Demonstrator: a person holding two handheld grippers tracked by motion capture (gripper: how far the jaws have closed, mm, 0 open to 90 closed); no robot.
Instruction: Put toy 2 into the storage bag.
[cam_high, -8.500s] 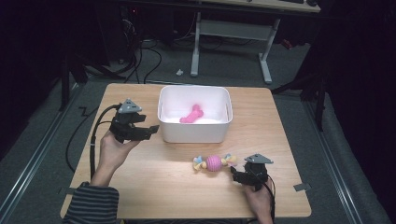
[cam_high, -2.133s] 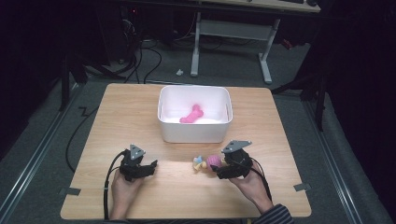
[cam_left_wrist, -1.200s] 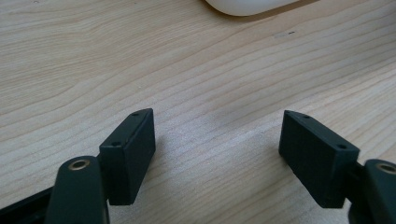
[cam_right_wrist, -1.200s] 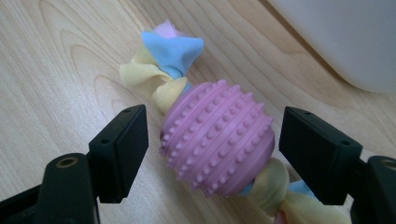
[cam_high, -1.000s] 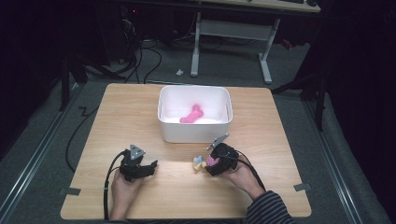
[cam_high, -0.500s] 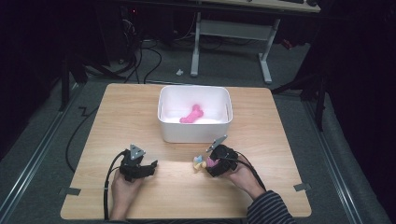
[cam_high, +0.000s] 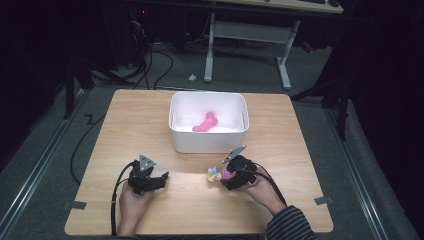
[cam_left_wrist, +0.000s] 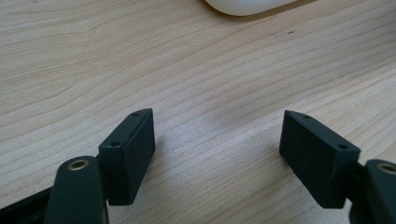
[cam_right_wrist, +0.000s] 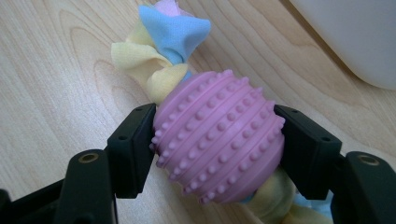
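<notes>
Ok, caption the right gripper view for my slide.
Right gripper shut on a pink knobbly ball with cloth tails, on the wooden table.

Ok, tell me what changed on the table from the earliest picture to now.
The right gripper came in from the right and its jaws have just closed on the pink studded ball toy. The left gripper drew back from beside the white bin, open. Bin, pink bone and toy stayed put.

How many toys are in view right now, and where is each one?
2. A pink bone toy lies inside the white bin. A pink knobbly ball toy with cloth knots is on the table in front of the bin, clamped between the right gripper jaws.
</notes>
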